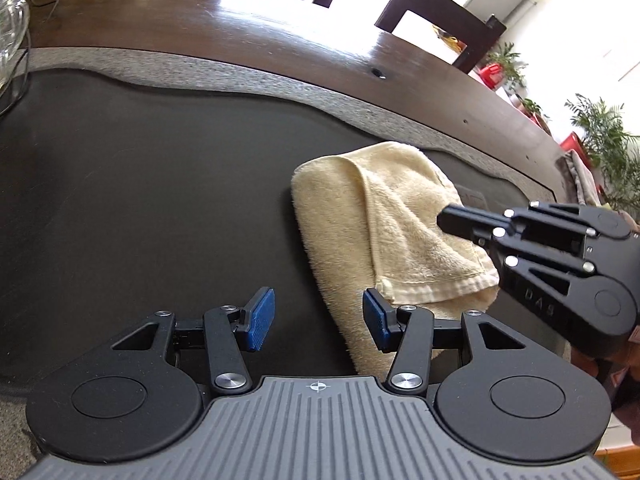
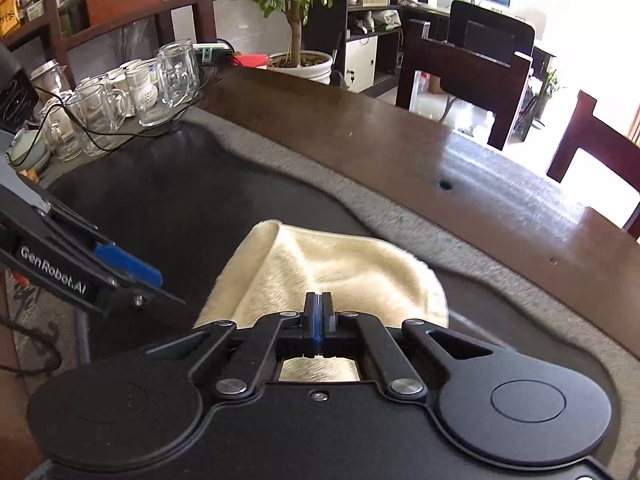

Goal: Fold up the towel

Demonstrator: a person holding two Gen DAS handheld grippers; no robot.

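Note:
A cream towel (image 1: 384, 232) lies folded on a dark mat (image 1: 140, 184); it also shows in the right wrist view (image 2: 340, 272). My left gripper (image 1: 318, 322) is open and empty, low over the mat at the towel's near left edge. My right gripper (image 2: 319, 312) is shut with nothing visibly between its pads, hovering over the towel's near part. In the left wrist view the right gripper (image 1: 444, 220) reaches in from the right over the towel. The left gripper's blue pad (image 2: 128, 266) shows at the left of the right wrist view.
The mat lies on a dark wooden table (image 1: 280, 36) with a grey mat border (image 2: 400, 216). Several glass mugs (image 2: 120, 96) and a black cable stand at the table's far left. Chairs (image 2: 468, 68) stand beyond the far edge.

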